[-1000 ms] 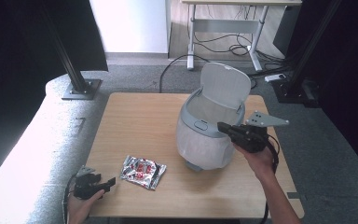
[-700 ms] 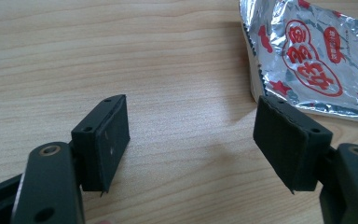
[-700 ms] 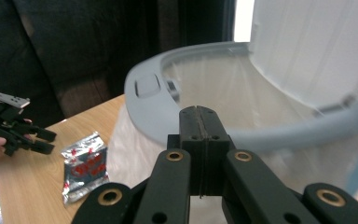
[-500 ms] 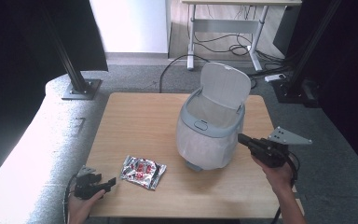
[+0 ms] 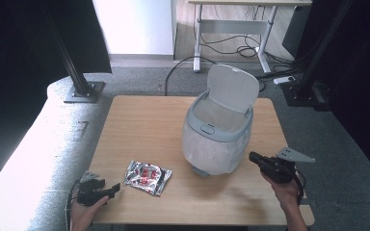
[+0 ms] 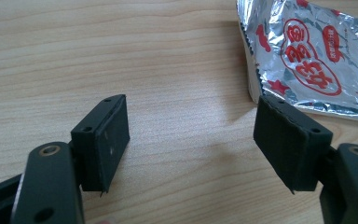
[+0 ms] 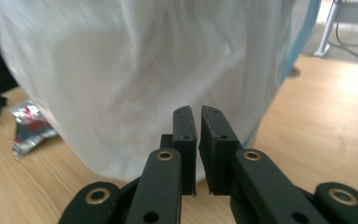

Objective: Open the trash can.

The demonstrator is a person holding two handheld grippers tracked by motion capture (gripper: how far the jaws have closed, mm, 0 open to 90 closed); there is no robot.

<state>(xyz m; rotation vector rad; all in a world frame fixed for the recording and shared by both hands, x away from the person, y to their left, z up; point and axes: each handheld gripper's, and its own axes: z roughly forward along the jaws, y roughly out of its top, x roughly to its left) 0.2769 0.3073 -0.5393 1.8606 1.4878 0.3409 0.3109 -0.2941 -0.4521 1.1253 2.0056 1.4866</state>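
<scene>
Near the table's front-left edge lies a light, crinkly, slippery foil packet (image 5: 148, 176), best pinched by its flat near-left edge; left gripper (image 6: 192, 135) spread empty just beside it; right gripper (image 7: 198, 122) nearly pressed together, just parting, empty.

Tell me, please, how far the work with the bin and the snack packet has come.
Done: the bin stands with its lid up. In hand: the open left gripper points at the foil packet, not touching it; the right gripper, jaws just parting, empty, waits beside the bin. Left: grasping and binning the packet, probably.
</scene>
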